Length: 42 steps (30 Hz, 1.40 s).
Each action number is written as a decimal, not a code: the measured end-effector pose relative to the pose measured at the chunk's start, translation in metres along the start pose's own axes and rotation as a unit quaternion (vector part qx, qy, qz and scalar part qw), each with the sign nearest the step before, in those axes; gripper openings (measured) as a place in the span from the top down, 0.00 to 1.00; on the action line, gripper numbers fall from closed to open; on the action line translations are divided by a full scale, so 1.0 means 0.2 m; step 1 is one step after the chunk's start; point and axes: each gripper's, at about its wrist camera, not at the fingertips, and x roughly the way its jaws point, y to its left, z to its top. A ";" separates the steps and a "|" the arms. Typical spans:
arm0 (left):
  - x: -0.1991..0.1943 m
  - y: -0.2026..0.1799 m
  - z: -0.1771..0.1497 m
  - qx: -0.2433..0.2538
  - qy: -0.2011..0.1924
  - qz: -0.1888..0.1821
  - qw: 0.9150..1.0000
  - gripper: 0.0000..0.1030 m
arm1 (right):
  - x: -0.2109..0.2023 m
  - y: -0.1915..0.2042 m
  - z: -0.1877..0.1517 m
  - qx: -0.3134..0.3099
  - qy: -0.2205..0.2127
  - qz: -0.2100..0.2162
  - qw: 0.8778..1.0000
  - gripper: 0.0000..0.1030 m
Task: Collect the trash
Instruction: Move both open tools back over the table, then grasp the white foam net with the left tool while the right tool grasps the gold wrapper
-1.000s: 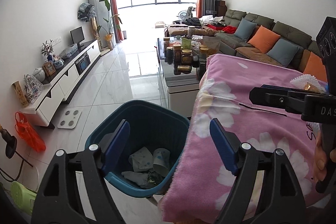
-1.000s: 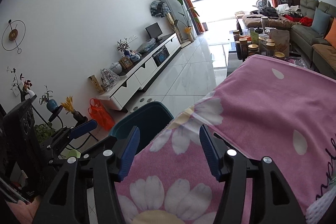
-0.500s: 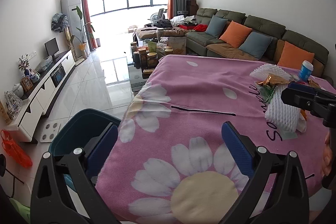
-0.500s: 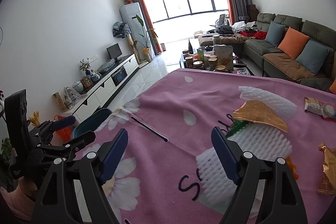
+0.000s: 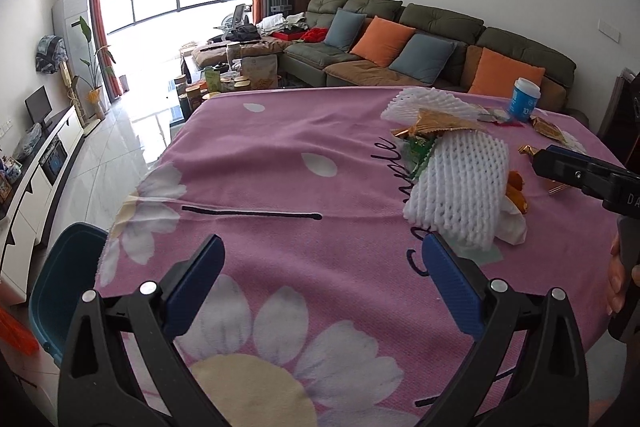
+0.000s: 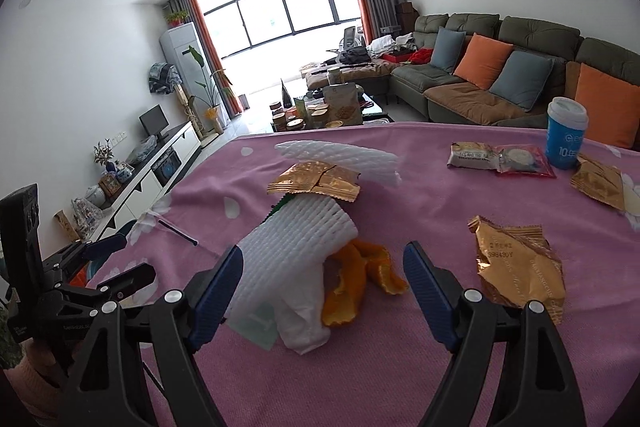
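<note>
A white foam mesh fruit sleeve (image 6: 296,247) lies mid-counter beside curled orange peel (image 6: 360,275), a crumpled gold foil wrapper (image 6: 516,267) at its 3 o'clock. The right gripper (image 6: 322,273) hangs above them, spread wide and empty; the left gripper (image 5: 322,277) likewise over the pink daisy-print cloth (image 5: 280,155).

The left hand-held gripper (image 5: 322,281) is level, its blue-padded jaws spread wide with nothing between them. The right hand-held gripper (image 6: 323,281) is likewise wide apart and empty, angled slightly downward.

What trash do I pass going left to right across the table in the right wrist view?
White foam net → orange peel → crumpled gold wrapper → blue cup.
</note>
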 end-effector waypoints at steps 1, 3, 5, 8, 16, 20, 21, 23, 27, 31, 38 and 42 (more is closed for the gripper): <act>0.01 -0.02 0.01 0.002 0.002 -0.009 1.000 0.05 | 0.00 -0.02 0.00 0.004 -0.001 -0.003 1.000 0.23; 0.04 -0.06 0.02 0.006 0.006 -0.025 1.000 0.05 | -0.02 -0.07 -0.01 0.010 -0.004 -0.012 1.000 0.23; 0.07 -0.10 0.03 0.013 0.010 -0.034 0.999 0.05 | -0.04 -0.11 -0.01 0.015 -0.008 -0.017 1.000 0.23; 0.11 -0.18 0.05 0.031 0.015 -0.048 0.998 0.05 | -0.07 -0.16 -0.01 0.019 -0.014 -0.035 0.999 0.23; 0.19 -0.41 0.06 0.090 0.024 -0.076 0.993 0.07 | -0.10 -0.37 -0.02 0.057 -0.007 -0.100 0.993 0.23; 0.24 -0.44 0.08 0.094 0.040 -0.081 0.991 0.17 | -0.09 -0.49 -0.04 0.083 0.010 -0.119 0.989 0.23; 0.25 -0.43 0.08 0.093 0.043 -0.082 0.991 0.21 | -0.09 -0.51 -0.04 0.089 0.015 -0.118 0.989 0.23; 0.27 -0.43 0.08 0.094 0.049 -0.084 0.991 0.25 | -0.08 -0.54 -0.05 0.097 0.021 -0.114 0.989 0.23; 0.29 -0.42 0.09 0.094 0.058 -0.092 0.990 0.42 | -0.06 -0.55 -0.05 0.100 0.031 -0.105 0.989 0.27; 0.30 -0.42 0.08 0.095 0.063 -0.102 0.988 0.62 | -0.05 -0.54 -0.05 0.097 0.037 -0.097 0.990 0.47; 0.27 -0.44 0.06 0.106 0.052 -0.106 0.987 0.86 | -0.07 -0.52 -0.06 0.094 0.035 -0.087 0.991 0.75; 0.22 -0.44 0.05 0.110 0.041 -0.104 0.988 0.87 | -0.08 -0.51 -0.05 0.089 0.030 -0.082 0.992 0.83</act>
